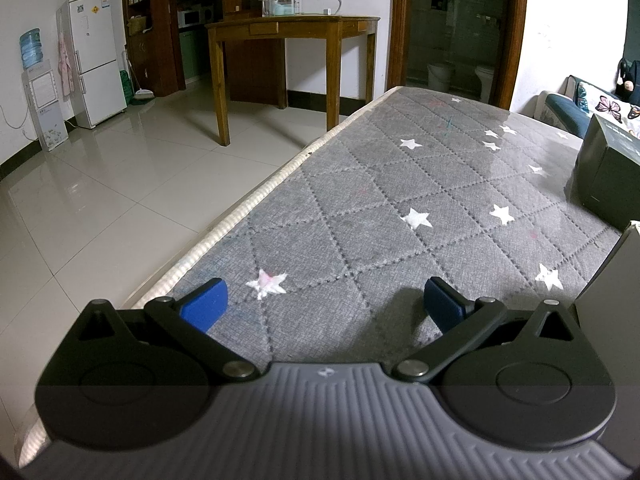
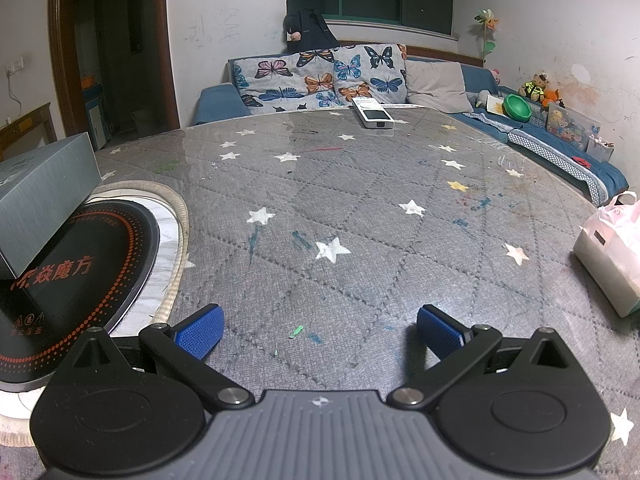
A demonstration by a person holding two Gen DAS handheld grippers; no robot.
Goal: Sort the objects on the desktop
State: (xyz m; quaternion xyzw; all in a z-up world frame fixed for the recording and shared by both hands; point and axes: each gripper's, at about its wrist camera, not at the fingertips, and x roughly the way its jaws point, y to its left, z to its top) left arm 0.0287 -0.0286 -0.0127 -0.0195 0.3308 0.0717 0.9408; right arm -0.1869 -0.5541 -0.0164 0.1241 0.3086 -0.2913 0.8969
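Grey cardboard box [image 2: 44, 196] sat on round black induction cooktop [image 2: 76, 272], table's [image 2: 360, 208] left; white rectangular remote [image 2: 372, 114] far edge; white paper bag [image 2: 612, 256] right.

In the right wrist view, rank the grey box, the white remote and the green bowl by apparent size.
1. grey box, by far the largest, though also nearest the camera.
2. white remote.
3. green bowl, close to the remote; both lie far off, so that order is unsure.
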